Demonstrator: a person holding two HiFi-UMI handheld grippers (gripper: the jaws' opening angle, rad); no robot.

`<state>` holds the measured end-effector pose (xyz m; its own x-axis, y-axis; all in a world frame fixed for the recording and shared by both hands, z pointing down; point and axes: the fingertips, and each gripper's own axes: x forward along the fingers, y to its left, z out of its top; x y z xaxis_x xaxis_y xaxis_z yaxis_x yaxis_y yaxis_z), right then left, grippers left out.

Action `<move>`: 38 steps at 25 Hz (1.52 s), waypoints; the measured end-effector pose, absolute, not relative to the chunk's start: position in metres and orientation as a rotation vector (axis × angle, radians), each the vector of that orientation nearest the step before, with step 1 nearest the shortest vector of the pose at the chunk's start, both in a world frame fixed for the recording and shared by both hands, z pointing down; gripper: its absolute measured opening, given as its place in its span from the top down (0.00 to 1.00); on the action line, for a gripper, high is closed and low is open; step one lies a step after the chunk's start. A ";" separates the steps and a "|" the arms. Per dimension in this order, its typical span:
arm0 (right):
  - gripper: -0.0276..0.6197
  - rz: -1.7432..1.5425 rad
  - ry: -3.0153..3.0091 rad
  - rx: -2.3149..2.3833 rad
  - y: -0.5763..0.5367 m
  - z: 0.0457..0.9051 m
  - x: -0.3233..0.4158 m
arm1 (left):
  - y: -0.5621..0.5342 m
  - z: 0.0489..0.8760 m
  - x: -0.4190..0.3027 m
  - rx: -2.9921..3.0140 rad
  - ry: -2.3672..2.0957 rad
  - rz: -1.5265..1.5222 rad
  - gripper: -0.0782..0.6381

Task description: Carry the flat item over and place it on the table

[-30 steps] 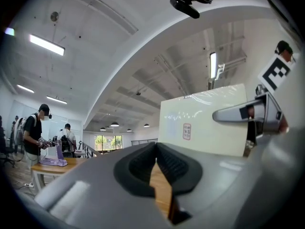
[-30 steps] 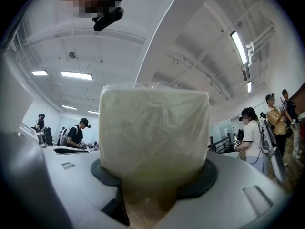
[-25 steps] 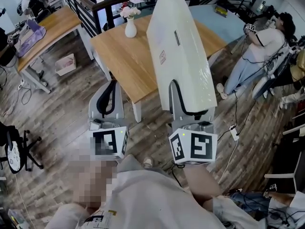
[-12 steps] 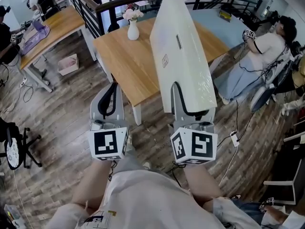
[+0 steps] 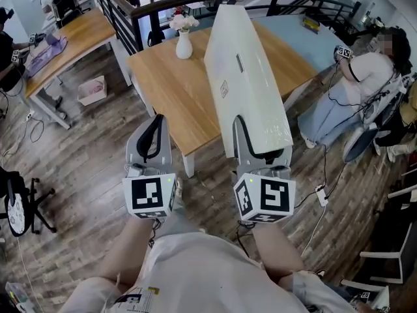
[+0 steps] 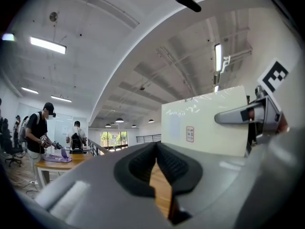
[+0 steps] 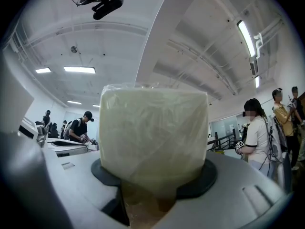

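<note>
Risk: the flat item [image 5: 244,77] is pinched only at its near end, so the long overhang can lever down and slip in its slick wrap, or the far end can clip the vase [image 5: 184,44] on the way down to the bench [image 5: 163,96]. The right tool [image 5: 260,145] is clamped wide on that near end, with the item slanting out over the bench, apparently not set down yet. The left tool [image 5: 151,139] is pressed together, empty and touching nothing.

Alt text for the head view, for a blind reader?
The right tool grips the near end of a long white flat box, held out toward a wooden table with a white vase. The left tool is shut, empty.
</note>
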<state>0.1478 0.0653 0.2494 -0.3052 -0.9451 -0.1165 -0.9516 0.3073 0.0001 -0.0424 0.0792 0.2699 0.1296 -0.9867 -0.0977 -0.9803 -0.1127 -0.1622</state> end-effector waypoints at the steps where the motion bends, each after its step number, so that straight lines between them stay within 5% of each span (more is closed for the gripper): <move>1: 0.53 0.100 2.462 -1.797 0.060 0.253 0.146 | 0.074 0.273 -0.044 -2.218 1.953 -0.053 0.89; 38: 0.53 -0.070 2.330 -2.154 -0.250 0.292 0.020 | -0.263 0.302 -0.168 -2.505 1.782 -0.066 0.89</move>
